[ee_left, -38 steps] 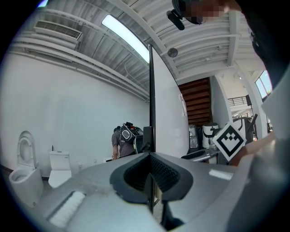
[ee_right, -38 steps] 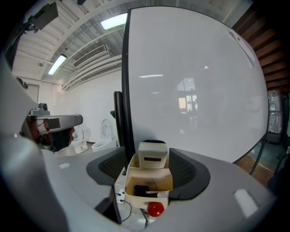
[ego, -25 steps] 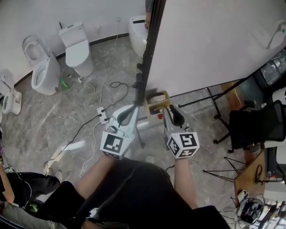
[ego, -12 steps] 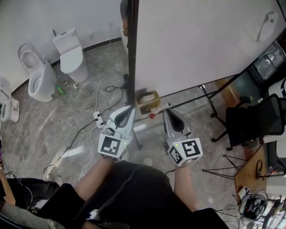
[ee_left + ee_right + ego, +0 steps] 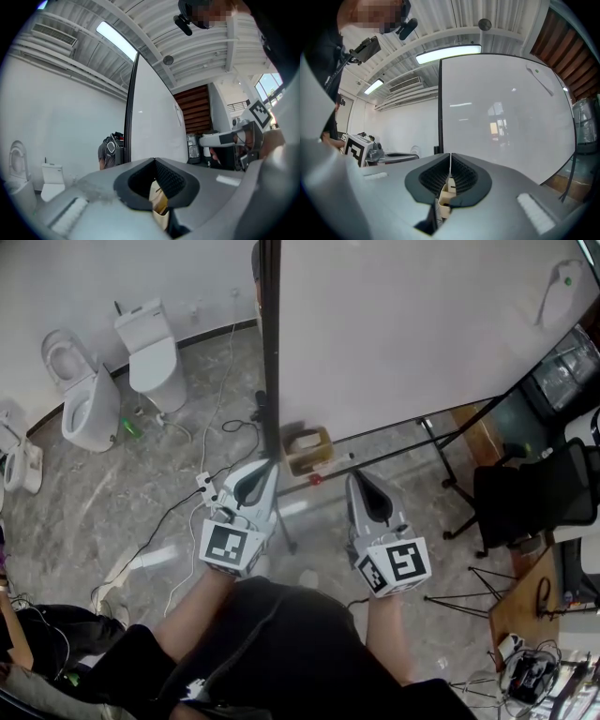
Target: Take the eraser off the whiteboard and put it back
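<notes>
The eraser (image 5: 307, 448), a tan rectangular block, sits at the whiteboard's (image 5: 412, 334) lower edge, just ahead of the two grippers, and only the head view shows it. The left gripper (image 5: 269, 464) and right gripper (image 5: 354, 476) are both pressed together on nothing. Their own views show ribbed black pads (image 5: 462, 175) and the glossy board.

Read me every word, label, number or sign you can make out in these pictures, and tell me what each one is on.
No readable text in any view.
Whiteboard: blank, no writing.
Left marker cube and right marker cube: black-and-white square patterns only, no letters or digits.
Toilet: any brand mark is too small to read.
</notes>
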